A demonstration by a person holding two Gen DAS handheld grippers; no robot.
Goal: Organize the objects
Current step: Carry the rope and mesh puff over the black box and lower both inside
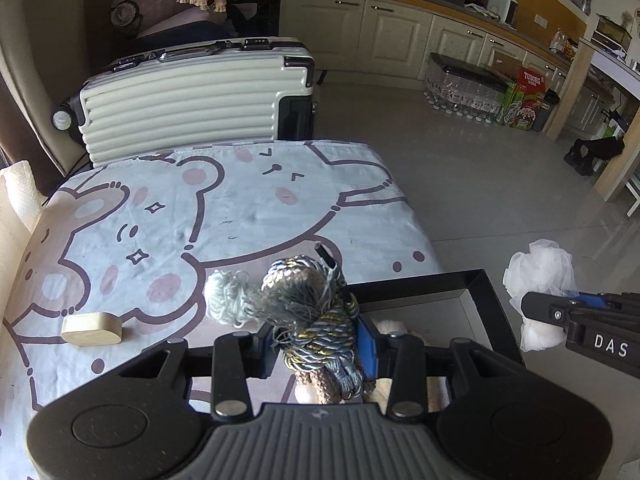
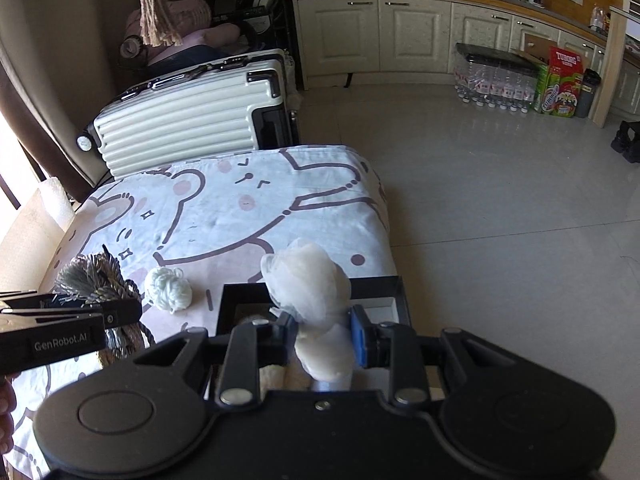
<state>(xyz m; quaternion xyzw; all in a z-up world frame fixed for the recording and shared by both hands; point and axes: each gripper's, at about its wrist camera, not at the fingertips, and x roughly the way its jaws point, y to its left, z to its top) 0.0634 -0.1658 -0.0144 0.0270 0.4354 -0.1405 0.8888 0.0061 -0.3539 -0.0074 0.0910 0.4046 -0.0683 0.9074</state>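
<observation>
Cartoon bears cover the sheet over the counter (image 1: pixel 240 216), which stands on a pale tiled floor with a ribbed cream suitcase (image 1: pixel 192 100) at its far end and cream kitchen cabinets (image 1: pixel 384 36) beyond. Both tools tilt steeply downward over the near right corner, side by side.

The left hand-held gripper (image 1: pixel 320 350) is clamped on a bundle of braided grey, gold and brown cord (image 1: pixel 316 308), whose frayed tassel end sticks up above the blue pads. The bundle hangs at the left edge of a black tray (image 1: pixel 486 304) that sits at the counter's near right corner. Just left of the bundle a small ball of white yarn (image 1: pixel 222 296) rests on the sheet, and farther left lies a wooden block (image 1: pixel 92 329).

The right hand-held gripper (image 2: pixel 322 338) is closed on a wad of white mesh netting (image 2: pixel 310 284), which bulges above and below its pads, held over the tray's interior. In the left wrist view that same wad shows beside the tray's right rim.
</observation>
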